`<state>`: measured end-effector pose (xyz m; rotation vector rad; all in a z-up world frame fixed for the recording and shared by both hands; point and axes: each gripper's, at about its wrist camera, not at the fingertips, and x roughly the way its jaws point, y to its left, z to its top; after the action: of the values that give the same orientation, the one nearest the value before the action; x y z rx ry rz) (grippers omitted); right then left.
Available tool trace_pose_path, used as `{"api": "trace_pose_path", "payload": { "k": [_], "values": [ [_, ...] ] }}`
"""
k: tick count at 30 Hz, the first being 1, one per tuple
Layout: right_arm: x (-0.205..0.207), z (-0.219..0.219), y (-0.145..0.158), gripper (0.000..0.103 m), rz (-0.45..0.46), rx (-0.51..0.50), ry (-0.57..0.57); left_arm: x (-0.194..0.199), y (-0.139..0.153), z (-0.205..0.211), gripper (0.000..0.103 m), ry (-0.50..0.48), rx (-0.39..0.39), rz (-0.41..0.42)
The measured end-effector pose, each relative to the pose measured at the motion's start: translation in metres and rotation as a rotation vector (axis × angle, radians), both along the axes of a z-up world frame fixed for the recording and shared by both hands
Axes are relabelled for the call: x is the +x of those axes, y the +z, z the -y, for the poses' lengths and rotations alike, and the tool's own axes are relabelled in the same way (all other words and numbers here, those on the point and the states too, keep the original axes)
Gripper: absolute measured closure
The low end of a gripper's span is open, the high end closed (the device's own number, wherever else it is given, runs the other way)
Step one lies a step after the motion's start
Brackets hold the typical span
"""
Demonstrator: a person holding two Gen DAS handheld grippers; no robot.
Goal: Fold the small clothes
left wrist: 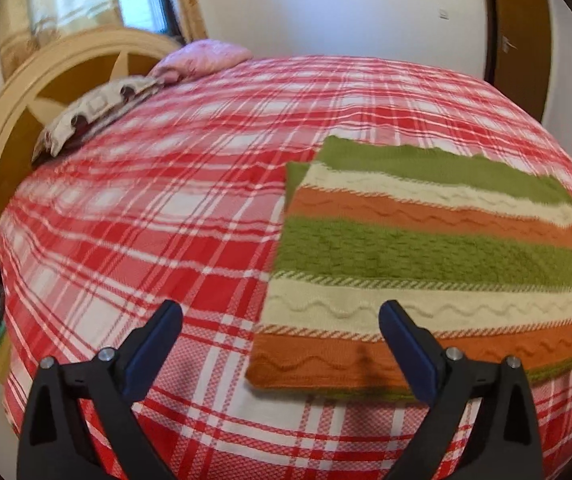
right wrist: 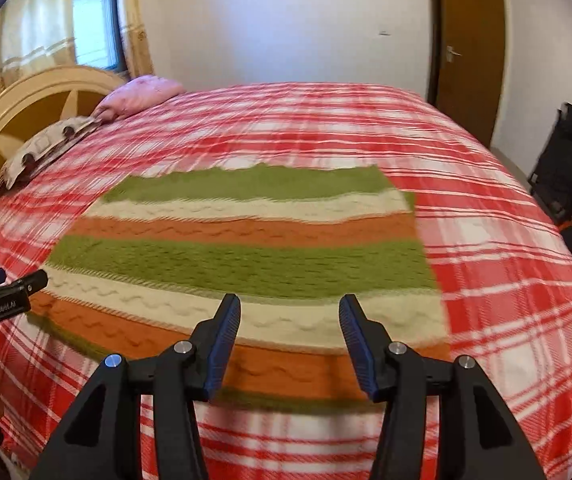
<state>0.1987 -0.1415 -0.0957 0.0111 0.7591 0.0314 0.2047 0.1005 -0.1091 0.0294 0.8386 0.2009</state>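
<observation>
Knit [left wrist: 426,248] lies folded on the bed [left wrist: 145,220], both grippers [left wrist: 281,344] [right wrist: 290,332] spread and empty; only the right view shows the bag [right wrist: 566,160].

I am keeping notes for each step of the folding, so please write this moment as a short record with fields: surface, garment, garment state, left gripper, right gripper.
surface: bed with red and white plaid cover
garment: striped knit in green, cream and orange
garment state: lying flat in a folded rectangle, nothing gripping it
left gripper: wide open, empty, above the knit's near left corner
right gripper: open, empty, above the knit's near edge
</observation>
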Motion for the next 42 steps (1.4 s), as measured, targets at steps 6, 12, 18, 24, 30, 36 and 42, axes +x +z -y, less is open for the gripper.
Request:
{"api": "trace_pose_path", "payload": {
  "k": [6, 12, 18, 24, 30, 36, 42],
  "values": [
    [0.009, -0.031, -0.031, 0.05, -0.079, -0.028, 0.087, 0.004, -0.014, -0.023, 0.002, 0.048, -0.107, -0.061],
    [0.007, -0.024, -0.035, 0.05, -0.095, 0.01, 0.093, -0.006, -0.026, -0.043, 0.007, 0.037, -0.34, -0.06],
    [0.005, -0.02, -0.038, 0.05, -0.092, 0.024, 0.077, -0.023, -0.016, -0.051, 0.009, 0.034, -0.471, 0.021],
    [0.005, -0.021, -0.039, 0.05, -0.092, 0.021, 0.085, -0.02, -0.029, -0.046, 0.012, 0.056, -0.53, 0.01],
    [0.004, -0.022, -0.039, 0.05, -0.09, 0.01, 0.085, -0.003, -0.029, -0.022, 0.042, 0.031, -0.494, -0.024],
    [0.006, -0.021, -0.038, 0.05, -0.106, 0.011, 0.095, 0.008, -0.027, -0.033, 0.081, 0.066, -0.585, -0.013],
    [0.008, -0.008, -0.014, 0.05, -0.073, 0.121, 0.064, -0.008, -0.007, -0.013, 0.082, -0.028, -0.474, 0.099]
  ]
}}
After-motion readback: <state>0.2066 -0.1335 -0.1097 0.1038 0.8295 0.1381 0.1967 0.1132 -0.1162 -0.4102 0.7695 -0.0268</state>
